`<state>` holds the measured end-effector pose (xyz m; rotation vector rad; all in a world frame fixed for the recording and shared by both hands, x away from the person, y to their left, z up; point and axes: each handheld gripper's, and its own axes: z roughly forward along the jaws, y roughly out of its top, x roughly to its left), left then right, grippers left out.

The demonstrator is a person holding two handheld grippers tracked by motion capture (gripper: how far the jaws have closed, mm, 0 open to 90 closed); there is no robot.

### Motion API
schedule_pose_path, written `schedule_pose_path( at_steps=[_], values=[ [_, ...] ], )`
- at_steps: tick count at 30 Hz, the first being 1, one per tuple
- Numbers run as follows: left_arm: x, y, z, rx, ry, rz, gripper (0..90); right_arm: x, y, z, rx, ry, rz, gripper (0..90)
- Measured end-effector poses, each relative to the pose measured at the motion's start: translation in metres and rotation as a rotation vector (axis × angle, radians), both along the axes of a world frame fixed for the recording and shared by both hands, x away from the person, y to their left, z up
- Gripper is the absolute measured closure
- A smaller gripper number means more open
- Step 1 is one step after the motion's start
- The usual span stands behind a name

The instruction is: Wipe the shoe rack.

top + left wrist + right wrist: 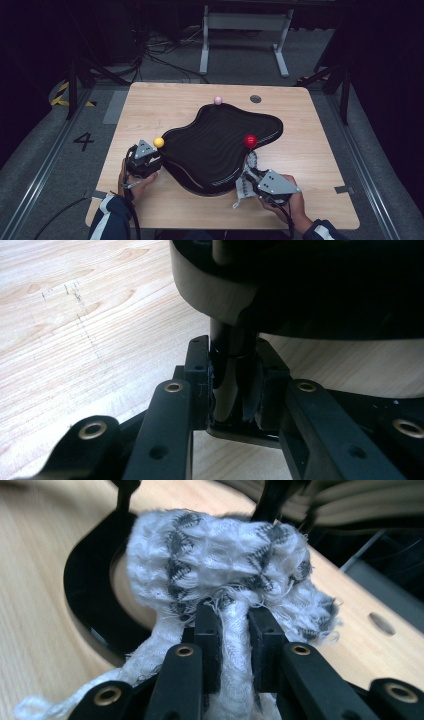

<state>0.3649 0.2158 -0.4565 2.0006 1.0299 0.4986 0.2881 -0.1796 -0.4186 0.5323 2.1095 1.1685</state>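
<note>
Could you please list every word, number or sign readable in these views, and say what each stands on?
"4": a dark numeral on the grey floor, left of the table.
No text shows on the black tray, the cloth or either hand-held gripper.

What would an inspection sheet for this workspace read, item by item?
Surface: light wooden table, round hole near the far edge.
Job's things: black ridged wavy-edged tray on posts topped by a yellow ball, a red ball and a pink ball; white cloth with dark pattern at the tray's near right edge.
Clutter: nothing seen.
Grippers: left gripper shut on a black post under the tray; right gripper shut on the cloth.
Cables: one trails from each gripper; loose cables on the floor beyond the table.
Surroundings: grey floor marked 4, white stand, dark backdrop.
</note>
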Motion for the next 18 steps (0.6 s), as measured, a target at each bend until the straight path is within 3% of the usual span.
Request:
schedule_pose_path(
  at_steps=[1, 3, 8, 13, 18],
  values=[
    [-0.001, 0.0, 0.001, 0.015, -0.005, -0.004, 74.0, 0.0, -0.001, 0.005, 0.011, -0.014, -0.005, 78.4],
    [-0.003, -0.001, 0.001, 0.005, -0.001, -0.003, 74.0, -0.002, -0.004, 0.013, 0.057, -0.019, -0.011, 78.0],
    [-0.006, -0.002, 0.001, 0.013, 0.001, -0.007, 74.0, -0.01, -0.006, 0.033, 0.103, -0.088, -0.023, 77.8],
    [-0.009, -0.003, 0.001, 0.015, 0.007, -0.006, 73.9, -0.009, -0.003, 0.036, 0.096, -0.107, -0.047, 77.5],
    [-0.011, -0.003, 0.0, -0.013, 0.008, -0.026, 73.7, -0.004, -0.005, 0.031, 0.073, -0.101, -0.074, 76.9]
  ],
)
